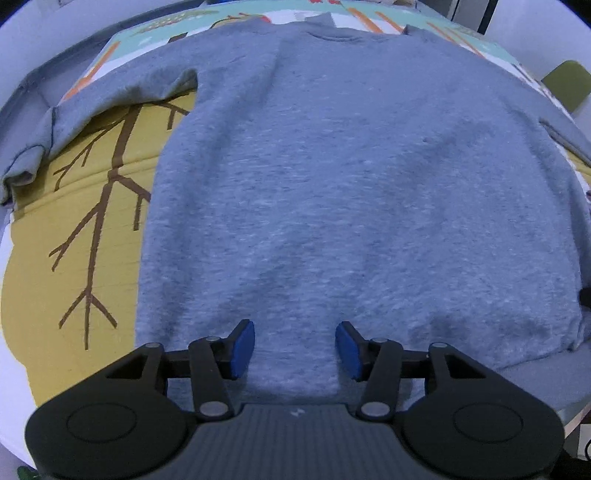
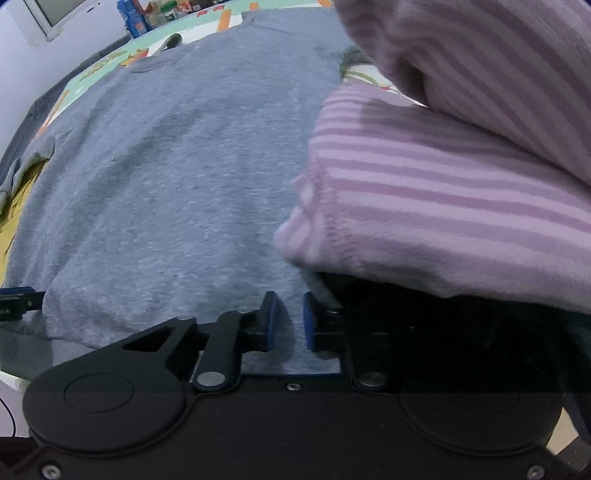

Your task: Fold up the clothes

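Blue pads of the left gripper are spread over the grey shirt, flat along the bed's near edge; the right gripper is pinched narrowly on its hem. Both corners should be gripped evenly before lifting.

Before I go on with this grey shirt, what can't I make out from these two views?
- Right sleeve of the grey shirt: right wrist view, covered by the striped pink sleeve.
- Shirt's near hem: both views, behind the gripper bodies.
- Right gripper: whether its fingers pinch fabric is unclear; a gap shows between them.
- Items on the far edge: too small to identify.
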`<state>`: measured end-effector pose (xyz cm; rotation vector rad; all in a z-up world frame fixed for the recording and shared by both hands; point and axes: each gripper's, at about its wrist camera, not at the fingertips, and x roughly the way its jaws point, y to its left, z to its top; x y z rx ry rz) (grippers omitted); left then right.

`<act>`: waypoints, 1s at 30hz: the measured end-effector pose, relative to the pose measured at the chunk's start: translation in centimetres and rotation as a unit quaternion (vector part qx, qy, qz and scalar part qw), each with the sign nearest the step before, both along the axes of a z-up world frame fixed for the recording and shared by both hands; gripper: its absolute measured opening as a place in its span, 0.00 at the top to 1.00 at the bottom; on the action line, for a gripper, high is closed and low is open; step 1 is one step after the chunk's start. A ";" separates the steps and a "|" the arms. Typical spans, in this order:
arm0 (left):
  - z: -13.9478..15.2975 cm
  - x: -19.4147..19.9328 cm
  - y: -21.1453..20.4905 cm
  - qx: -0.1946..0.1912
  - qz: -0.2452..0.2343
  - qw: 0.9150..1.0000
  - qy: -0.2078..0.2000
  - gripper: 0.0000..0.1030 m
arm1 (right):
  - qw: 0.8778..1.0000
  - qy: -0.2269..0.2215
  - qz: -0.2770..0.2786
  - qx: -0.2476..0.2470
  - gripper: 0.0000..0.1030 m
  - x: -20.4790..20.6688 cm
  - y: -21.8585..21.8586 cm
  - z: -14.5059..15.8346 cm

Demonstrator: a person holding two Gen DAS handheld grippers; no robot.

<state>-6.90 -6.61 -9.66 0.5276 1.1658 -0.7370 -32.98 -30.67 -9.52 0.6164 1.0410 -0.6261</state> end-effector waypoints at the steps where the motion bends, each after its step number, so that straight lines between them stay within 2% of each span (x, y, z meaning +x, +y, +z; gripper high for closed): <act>1: -0.1 0.1 -0.1 0.003 0.000 1.000 -0.002 0.42 | 1.000 0.004 -0.003 -0.001 1.00 -0.1 -0.2 -0.1; 5: -0.2 0.3 -0.2 0.012 0.005 1.000 -0.006 0.35 | 1.000 0.002 -0.005 0.011 1.00 -0.5 -0.9 -0.1; 14: -0.1 1.0 -0.1 0.017 0.011 1.000 -0.008 0.35 | 1.000 0.004 -0.004 0.011 1.00 -0.7 -1.8 0.2; 22: -0.1 1.0 -0.3 0.023 0.005 1.000 -0.012 0.35 | 0.999 -0.008 -0.032 0.027 1.00 -2.1 -4.1 0.7; 30: -0.1 0.9 -0.2 0.021 0.006 1.000 -0.012 0.35 | 0.999 -0.007 -0.026 0.022 1.00 -2.3 -4.8 1.5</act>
